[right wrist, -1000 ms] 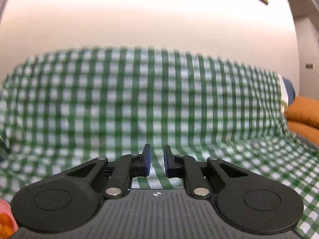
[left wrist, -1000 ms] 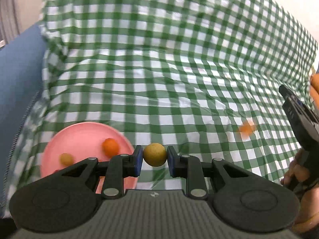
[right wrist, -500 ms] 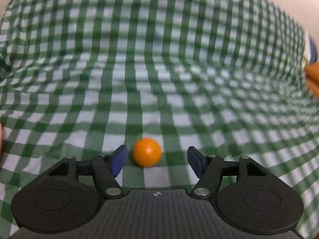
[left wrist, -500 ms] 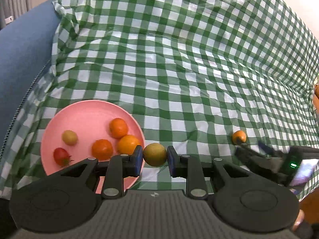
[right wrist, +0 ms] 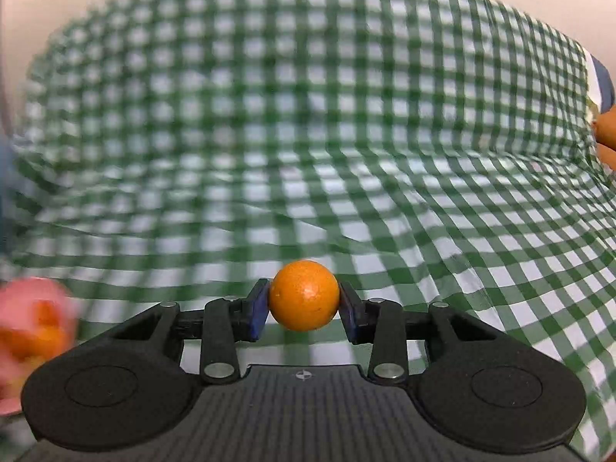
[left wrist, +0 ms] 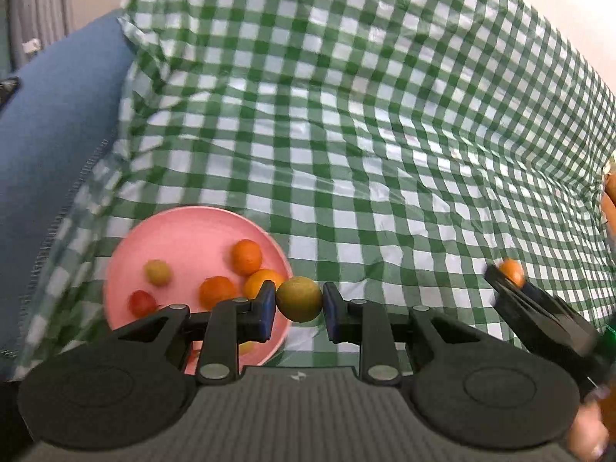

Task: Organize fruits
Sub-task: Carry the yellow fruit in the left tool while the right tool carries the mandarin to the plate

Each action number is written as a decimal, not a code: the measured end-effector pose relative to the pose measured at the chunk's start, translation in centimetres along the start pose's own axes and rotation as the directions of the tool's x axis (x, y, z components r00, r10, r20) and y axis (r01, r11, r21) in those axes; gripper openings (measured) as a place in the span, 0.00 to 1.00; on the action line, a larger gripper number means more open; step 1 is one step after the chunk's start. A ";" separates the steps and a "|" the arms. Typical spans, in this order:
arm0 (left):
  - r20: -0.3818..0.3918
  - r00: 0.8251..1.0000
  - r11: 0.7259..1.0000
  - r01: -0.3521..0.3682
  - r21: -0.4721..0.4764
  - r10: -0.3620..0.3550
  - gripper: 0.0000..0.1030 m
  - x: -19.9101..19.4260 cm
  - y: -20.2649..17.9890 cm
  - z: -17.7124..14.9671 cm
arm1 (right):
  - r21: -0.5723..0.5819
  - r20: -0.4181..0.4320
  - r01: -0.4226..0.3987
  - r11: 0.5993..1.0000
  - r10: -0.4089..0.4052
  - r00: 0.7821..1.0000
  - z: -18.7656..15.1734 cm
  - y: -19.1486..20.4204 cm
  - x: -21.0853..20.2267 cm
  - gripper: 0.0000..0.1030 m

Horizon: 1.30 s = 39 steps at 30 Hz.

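Left tongs (left wrist: 299, 305) pinch yellow-green fruit (left wrist: 299, 303); right tongs (right wrist: 304, 304) clamp orange (right wrist: 304, 295).

No readable text in either view.
We find no words, brands or numbers; the only marks are a small pale emblem moulded on the left gripper's body (left wrist: 297, 376) and a similar round one on the right gripper's body (right wrist: 303, 375).

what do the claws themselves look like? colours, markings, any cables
Both alike: the left claw and right claw have matte black linkage arms with silver pivot pins, blue pads on the fingertips, two round black discs and a ribbed dark grey body with a small white logo. No cables or sleeves show.
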<state>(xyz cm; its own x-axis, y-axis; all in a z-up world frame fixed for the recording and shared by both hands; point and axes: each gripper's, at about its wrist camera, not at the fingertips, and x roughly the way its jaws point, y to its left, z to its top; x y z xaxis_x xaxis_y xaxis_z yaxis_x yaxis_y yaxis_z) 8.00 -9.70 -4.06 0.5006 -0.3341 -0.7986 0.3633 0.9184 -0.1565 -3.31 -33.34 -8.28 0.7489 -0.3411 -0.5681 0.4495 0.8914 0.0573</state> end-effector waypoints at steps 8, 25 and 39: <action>-0.019 0.997 0.997 -0.078 -0.029 0.077 0.28 -6.6 4.6 -4.1 | -0.068 0.053 -0.135 0.989 0.138 0.989 -1.3 4.7 -12.2 0.39; 0.096 0.995 0.990 -0.014 -0.141 0.028 0.28 -14.0 9.2 -8.4 | -0.152 0.040 -0.292 0.944 0.301 0.953 -2.0 12.3 -18.8 0.39; 0.066 0.997 0.985 -0.019 -0.169 0.030 0.28 -11.0 10.3 -5.6 | -0.153 -0.054 -0.324 0.934 0.319 0.946 -2.4 12.6 -14.2 0.39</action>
<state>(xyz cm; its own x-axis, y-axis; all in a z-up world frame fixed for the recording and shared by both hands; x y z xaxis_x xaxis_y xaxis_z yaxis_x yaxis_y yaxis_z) 1.86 4.64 -0.16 0.5619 -0.3191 -0.7632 0.2155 0.9472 -0.2374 -9.47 -16.55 -1.46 0.8257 -0.0219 -0.5637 0.1027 0.9884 0.1120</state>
